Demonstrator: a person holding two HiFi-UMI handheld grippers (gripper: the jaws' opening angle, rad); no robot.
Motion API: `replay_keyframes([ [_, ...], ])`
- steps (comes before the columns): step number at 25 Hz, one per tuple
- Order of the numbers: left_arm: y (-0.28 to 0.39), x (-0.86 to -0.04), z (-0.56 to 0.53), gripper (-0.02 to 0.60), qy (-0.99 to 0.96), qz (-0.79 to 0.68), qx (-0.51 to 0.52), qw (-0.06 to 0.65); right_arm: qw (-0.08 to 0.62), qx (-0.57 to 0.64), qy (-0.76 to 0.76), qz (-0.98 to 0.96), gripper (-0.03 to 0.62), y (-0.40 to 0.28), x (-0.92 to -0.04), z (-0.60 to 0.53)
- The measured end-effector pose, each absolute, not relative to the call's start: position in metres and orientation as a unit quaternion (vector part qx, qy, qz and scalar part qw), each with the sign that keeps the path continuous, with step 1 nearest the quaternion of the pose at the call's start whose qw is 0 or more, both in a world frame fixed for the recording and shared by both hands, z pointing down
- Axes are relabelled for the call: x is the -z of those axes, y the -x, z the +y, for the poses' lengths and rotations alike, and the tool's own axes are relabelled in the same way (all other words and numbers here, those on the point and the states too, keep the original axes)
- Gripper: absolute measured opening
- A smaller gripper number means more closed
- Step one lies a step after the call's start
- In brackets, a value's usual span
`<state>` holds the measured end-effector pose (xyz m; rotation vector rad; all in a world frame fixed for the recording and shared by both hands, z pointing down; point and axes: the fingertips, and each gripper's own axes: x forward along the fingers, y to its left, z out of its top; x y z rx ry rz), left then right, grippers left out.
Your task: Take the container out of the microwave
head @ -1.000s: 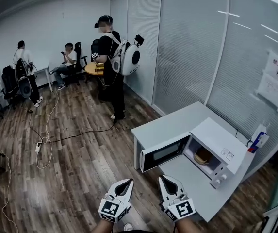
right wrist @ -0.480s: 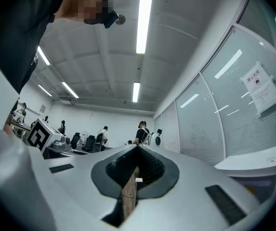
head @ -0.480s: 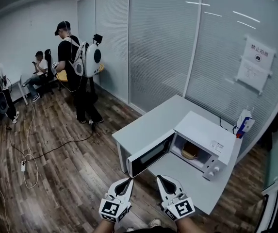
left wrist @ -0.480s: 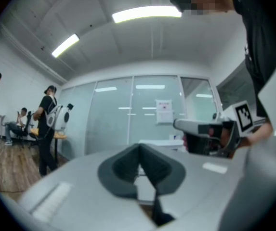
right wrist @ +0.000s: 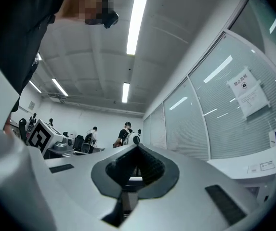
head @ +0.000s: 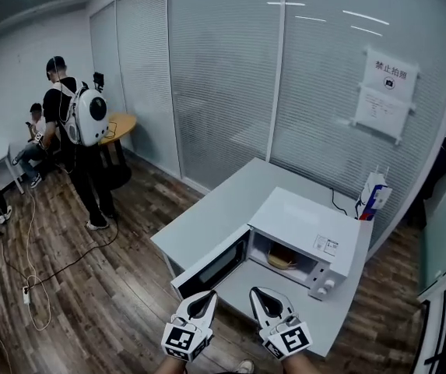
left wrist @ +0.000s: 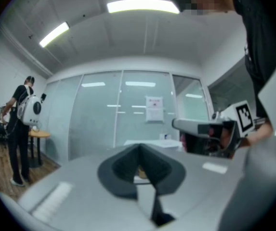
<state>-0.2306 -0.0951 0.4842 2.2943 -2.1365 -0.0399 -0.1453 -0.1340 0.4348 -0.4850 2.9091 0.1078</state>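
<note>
the container (head: 282, 260) lies on the floor of the microwave (head: 304, 228) – low, wider than tall, too small to tell which way it points. the microwave stands at the right end of the table (head: 207, 216), door (head: 211, 267) swung wide. left gripper (head: 205, 297) and right gripper (head: 260, 294) hover at the near edge – both closed, empty.

The microwave (head: 300, 224) is white, the container (head: 282, 260) tan, the table (head: 221, 210) pale grey, the floor (head: 90, 287) brown wood-grain.
</note>
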Motion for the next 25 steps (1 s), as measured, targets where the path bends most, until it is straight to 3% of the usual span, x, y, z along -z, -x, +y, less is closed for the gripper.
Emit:
replay_keyframes([
  [13, 0.19, -0.499, -0.206, 0.006, -0.755, -0.654, 0.021, 0.041, 0.101, -0.022, 0.224, 0.969, -0.002, 0.089, -0.443, -0.231],
  [25, 0.183, -0.528, -0.274, 0.006, -0.796, -0.602, -0.005, 0.064, 0.074, -0.018, 0.284, 0.956, -0.002, 0.09, -0.461, -0.281],
])
